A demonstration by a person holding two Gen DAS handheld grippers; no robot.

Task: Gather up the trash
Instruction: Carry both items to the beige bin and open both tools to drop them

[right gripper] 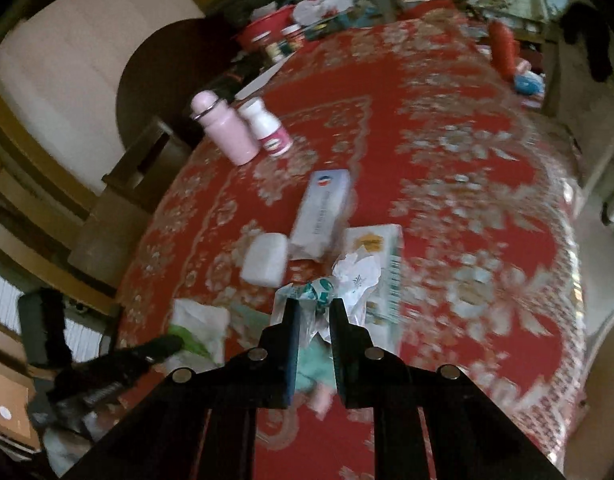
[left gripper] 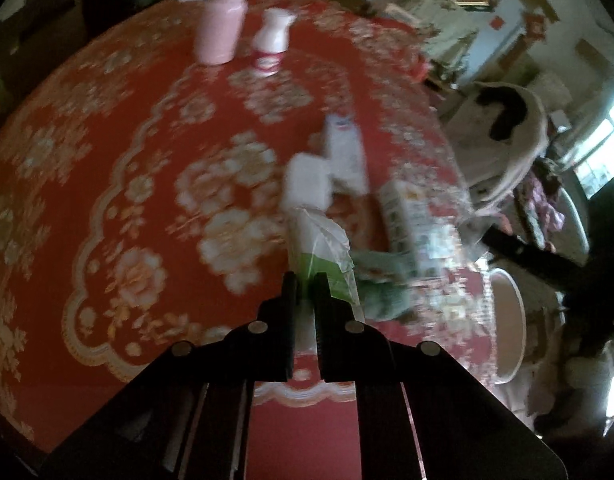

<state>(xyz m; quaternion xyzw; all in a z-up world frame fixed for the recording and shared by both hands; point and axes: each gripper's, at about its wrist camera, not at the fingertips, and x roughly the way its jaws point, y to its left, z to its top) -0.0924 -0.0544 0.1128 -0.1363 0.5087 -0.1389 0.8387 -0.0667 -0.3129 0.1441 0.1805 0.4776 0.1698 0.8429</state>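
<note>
While both frames are motion-blurred, the main things read OK; the left gripper (left gripper: 305, 280) has its black jaws pinched together on a thin white-and-green plastic wrapper (left gripper: 321, 240), which sticks up past the tips above the red tablecloth with pale floral pattern (left gripper: 147, 140); the right gripper (right gripper: 315, 308) is clamped on a crumpled clear-and-white plastic wrapper w/ teal print (right gripper: 347, 280), bunched btwn and above the tips.

In the left wrist view, just beyond the held wrapper sit a small white rounded block (left gripper: 307, 184) and a white rectangular carton w/ red-blue logo (left gripper: 345, 152), touching or nearly so; to the right lies a pale printed cardboard box (left gripper: 411, 220), blurred; further back stand a pink cylindrical bottle w/ domed cap (left gripper: 221, 20) and a small white bottle w/ pink label (left gripper: 271, 42), side by side, upright; a round white-rimmed bin (left gripper: 507, 320) shows beyond the table edge at right.

In the right wrist view the left gripper appears at lower left as a dark shape (right gripper: 155, 350) w/ the white-green wrapper at its tip; same carton, block and printed box lie just ahead of the right tips; a red cylindrical container (right gripper: 503, 48) stands at the far right edge of the cloth; far-end clutter too blurred to ID.
</note>
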